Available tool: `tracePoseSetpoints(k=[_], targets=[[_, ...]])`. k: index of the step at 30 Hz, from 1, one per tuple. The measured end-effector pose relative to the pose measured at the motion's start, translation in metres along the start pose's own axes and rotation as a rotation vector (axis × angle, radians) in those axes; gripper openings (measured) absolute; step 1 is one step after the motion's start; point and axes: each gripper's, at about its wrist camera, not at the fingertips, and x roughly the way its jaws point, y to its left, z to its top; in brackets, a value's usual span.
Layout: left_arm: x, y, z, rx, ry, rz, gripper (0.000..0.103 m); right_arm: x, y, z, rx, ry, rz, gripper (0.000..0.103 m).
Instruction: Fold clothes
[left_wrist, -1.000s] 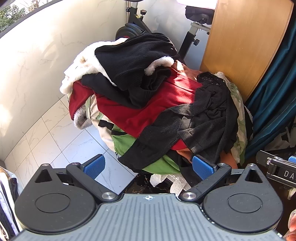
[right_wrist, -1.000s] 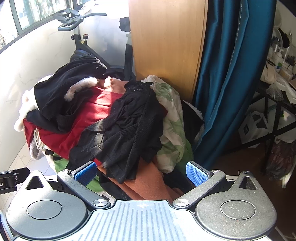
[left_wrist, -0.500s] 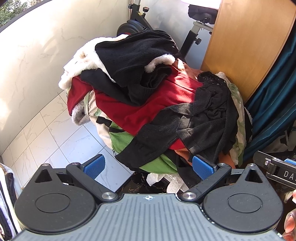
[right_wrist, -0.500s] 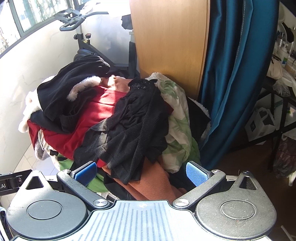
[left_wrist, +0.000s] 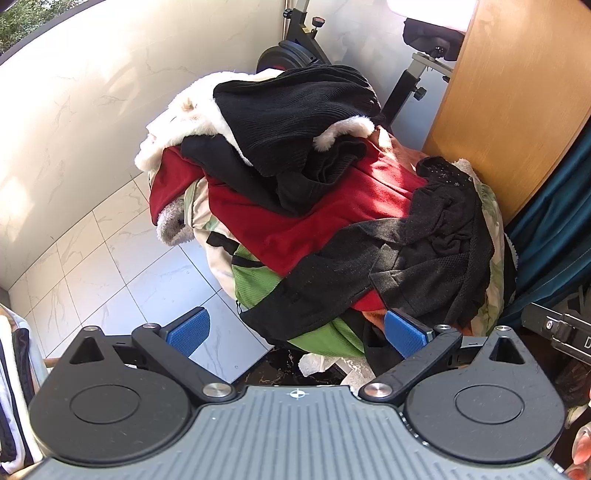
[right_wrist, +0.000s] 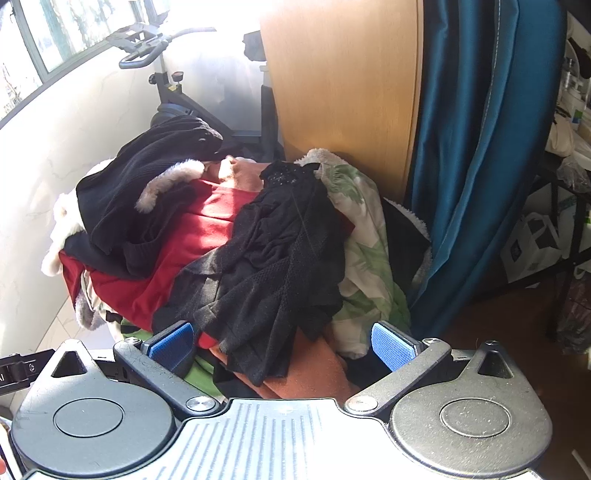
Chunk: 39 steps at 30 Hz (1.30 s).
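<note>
Clothes (left_wrist: 332, 206) lie heaped in the middle of the left wrist view, piled high above a white tiled floor (left_wrist: 122, 266) at lower left. On top sits a black ribbed garment (left_wrist: 295, 110) with white fleece trim, over a red garment (left_wrist: 321, 214) that spreads across the centre. A thin black knit piece (left_wrist: 417, 258) drapes over the right side of the heap, and a green garment (left_wrist: 258, 277) shows below it. The left claw (left_wrist: 295, 334) fills the bottom of the frame, its blue pads spread wide apart and holding nothing, just short of the heap's lower edge. A wooden panel (left_wrist: 509, 103) stands at upper right, with an exercise bike (left_wrist: 295, 48) behind the heap at top centre.

From the right wrist view the same heap of clothes (right_wrist: 240, 240) sits centre left. The thin black knit piece (right_wrist: 280, 258) hangs down its near side toward the right claw (right_wrist: 284, 343), which is wide open and empty, its blue pads either side of the heap's lower edge. A leaf-print cloth (right_wrist: 365, 266) lies on the heap's right flank, beside a blue curtain (right_wrist: 480, 147) that hangs at right of the wooden panel (right_wrist: 343, 92). An orange-brown cloth (right_wrist: 314, 373) shows just above the claw's body.
</note>
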Motion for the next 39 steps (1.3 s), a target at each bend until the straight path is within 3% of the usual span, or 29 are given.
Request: tracePoseSetpoints(k=[5,14,30,39], targets=[[0.006,0.005,0.003,0.004,0.006,0.01,0.103,0.011,0.009,0.003,-0.014,0.019,-0.002,0.102],[0.034,0.024,0.025,0.02,0.04,-0.039,0.103,0.032,0.042,0.017,-0.02,0.039,-0.036,0.102],[0.094,0.068,0.11,0.129,0.072,-0.15,0.103,0.064,0.111,0.057,0.095,0.018,-0.153,0.102],[0.12,0.091,0.137,0.167,0.097,-0.181,0.103,0.082,0.147,0.07,0.138,0.017,-0.187,0.102]])
